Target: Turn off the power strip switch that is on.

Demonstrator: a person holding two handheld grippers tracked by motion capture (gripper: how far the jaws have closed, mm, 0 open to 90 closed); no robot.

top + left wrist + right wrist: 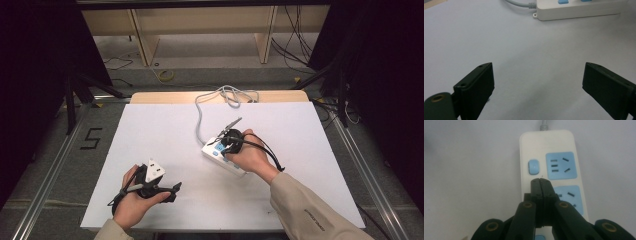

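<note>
Left gripper lies low near the front edge of the white table, held in the person's left hand, its jaws spread wide with nothing but bare table between them; in the left gripper view the two black pads stand far apart and the power strip lies beyond them, well apart. To the right of that gripper, near the middle of the table, sits the power strip, a long white block with rounded corners, lying flat and slanted on the table. Its top carries light blue socket faces set in a row, and beside the far socket a small light blue rocker switch. A grey cable leaves the strip's far end and runs back to a loose coil at the table's far edge. Right gripper, in the person's right hand, hangs directly over the strip; its jaws are pressed together with nothing pinched, and in the right gripper view the closed tip sits just below the switch, over the white casing beside the second socket. Whether the tip touches the casing cannot be told
</note>
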